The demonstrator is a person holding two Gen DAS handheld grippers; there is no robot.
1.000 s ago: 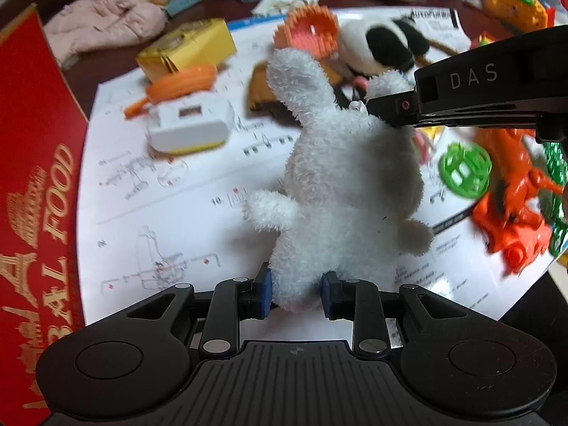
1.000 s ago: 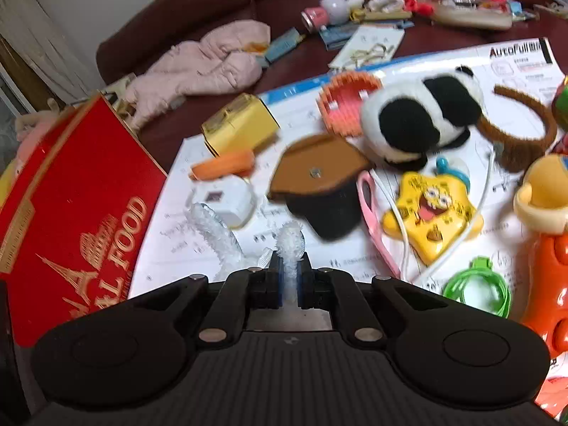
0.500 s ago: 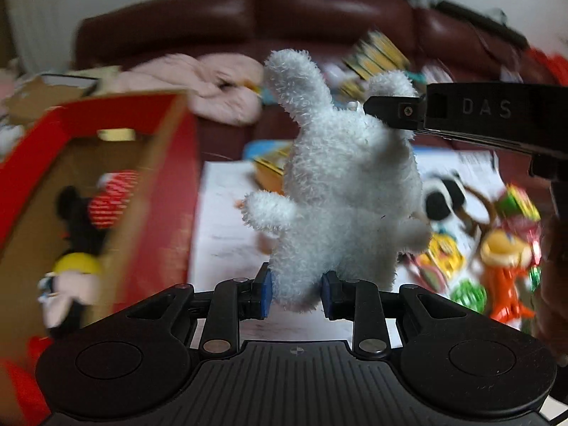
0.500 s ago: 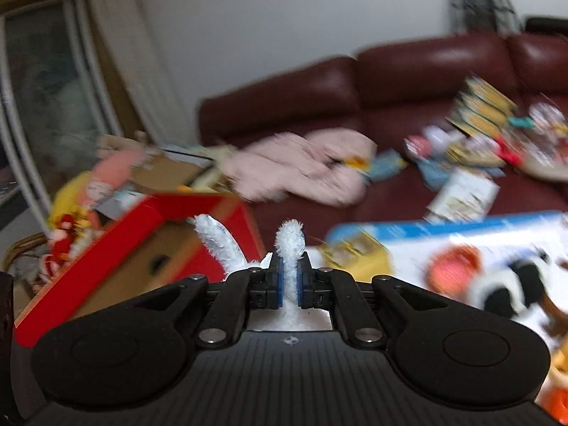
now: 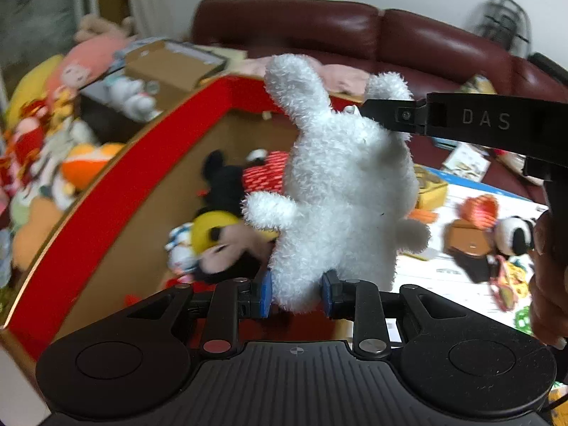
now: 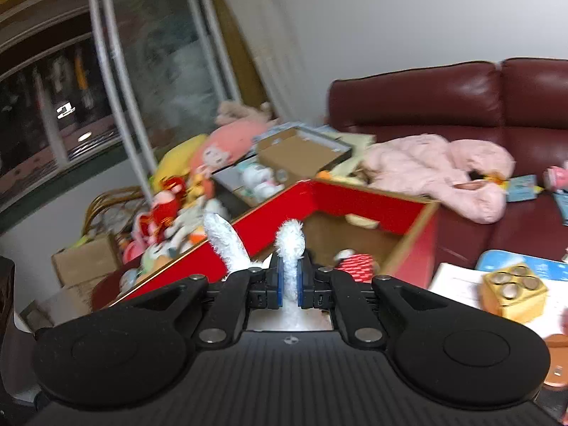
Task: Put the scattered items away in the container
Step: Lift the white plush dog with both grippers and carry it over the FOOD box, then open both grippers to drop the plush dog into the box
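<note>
You hold a fluffy white plush rabbit (image 5: pixel 348 191) in the air between both grippers, above the near right edge of the open red box (image 5: pixel 106 195). Your left gripper (image 5: pixel 296 293) has its blue pads closed partway on the rabbit's bottom end, and your right gripper (image 6: pixel 289 284) is pinched tight on one thin ear, the other ear standing free to its left. The fur is shaggy and clean, with stubby arms sticking out.

A fluffy white plush rabbit (image 5: pixel 348 191) hangs ears-far above the open red box (image 5: pixel 106 206), which holds other soft toys.
</note>
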